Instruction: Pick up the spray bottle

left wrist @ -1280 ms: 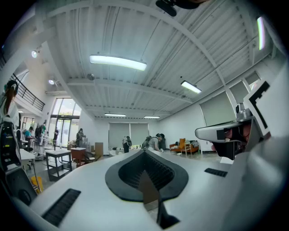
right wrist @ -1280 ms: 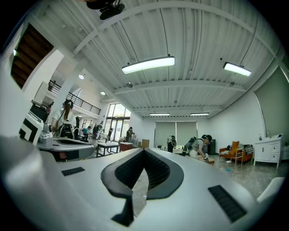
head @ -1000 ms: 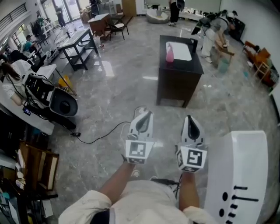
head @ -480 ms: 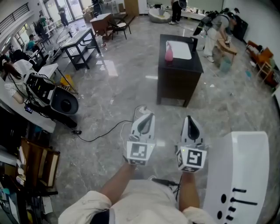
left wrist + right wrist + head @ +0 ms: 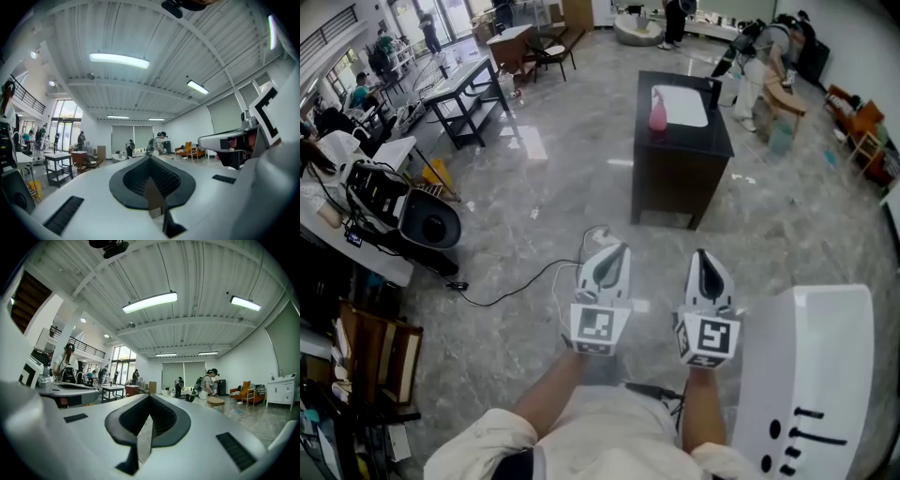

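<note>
– So, grippers first: state?
– Left gripper has its jaws together with nothing between them; the left gripper view shows them meeting at the tip. Right gripper is likewise closed and empty. Both point level, side by side, over the floor.
– Spray bottle?
– The pink spray bottle stands upright on top of the dark cabinet, at the top's left edge, just beside a white panel. It is well apart from both grippers, and no grasp has begun.
– Handling?
– Judged: light plastic, stiff at the neck, and the body probably gives a little under a squeeze. It is smooth, so it could slip. How full it is, cannot tell. It is tall, narrow and near the edge, so a nudge could tip it off. The best hold looks like the neck under the trigger head, or the upper body, with the jaws opened first.
– View differences?
– Only the head view shows the bottle and cabinet. Both gripper views look level across the room: ceiling lights, people far off, tables. No bottle is visible there. Each gripper view does catch the other gripper at its side edge.
</note>
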Tool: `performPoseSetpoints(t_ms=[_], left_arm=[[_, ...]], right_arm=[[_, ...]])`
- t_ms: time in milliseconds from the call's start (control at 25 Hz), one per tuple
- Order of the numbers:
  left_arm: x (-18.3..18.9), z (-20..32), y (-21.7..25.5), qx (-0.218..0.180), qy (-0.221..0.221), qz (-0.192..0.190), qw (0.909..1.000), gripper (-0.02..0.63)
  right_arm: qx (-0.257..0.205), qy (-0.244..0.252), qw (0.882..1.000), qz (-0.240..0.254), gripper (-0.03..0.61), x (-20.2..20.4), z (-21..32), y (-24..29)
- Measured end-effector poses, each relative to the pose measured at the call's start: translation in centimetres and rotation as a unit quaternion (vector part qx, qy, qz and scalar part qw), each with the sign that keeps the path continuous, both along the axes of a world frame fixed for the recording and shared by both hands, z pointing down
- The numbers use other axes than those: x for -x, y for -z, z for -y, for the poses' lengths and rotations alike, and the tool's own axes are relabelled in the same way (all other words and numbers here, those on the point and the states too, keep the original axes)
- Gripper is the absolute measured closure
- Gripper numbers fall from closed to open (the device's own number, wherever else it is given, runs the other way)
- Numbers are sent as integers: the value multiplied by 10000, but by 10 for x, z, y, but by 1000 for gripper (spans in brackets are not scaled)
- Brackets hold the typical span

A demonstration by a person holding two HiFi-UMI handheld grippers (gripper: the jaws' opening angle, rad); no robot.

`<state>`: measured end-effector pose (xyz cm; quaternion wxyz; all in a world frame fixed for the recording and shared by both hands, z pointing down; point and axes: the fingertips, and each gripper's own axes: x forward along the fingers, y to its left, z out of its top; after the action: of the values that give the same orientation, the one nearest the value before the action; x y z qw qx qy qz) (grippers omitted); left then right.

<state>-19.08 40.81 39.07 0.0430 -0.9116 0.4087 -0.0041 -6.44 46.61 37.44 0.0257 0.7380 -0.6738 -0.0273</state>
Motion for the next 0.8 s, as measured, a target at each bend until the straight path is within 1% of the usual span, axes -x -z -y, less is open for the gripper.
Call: performPoseSetpoints(t_ms=[320,480,680,800], left_arm=[[-7,62,-3,103,-90,-104,9999,612],[-11,101,8,-89,-142,-139,9998,612],[-3,152,9,-103,-105,-98,9998,612],[0,183,12,-103,-118,-190,9997,612]], right_arm=[[27,6,9999,-124,574,1,63,1],[40,-29,9999,-131,574,-2,102,5],[23,-31,9998,-205,574,5,154,8],[23,-65,9997,-243,574,9,184,12]])
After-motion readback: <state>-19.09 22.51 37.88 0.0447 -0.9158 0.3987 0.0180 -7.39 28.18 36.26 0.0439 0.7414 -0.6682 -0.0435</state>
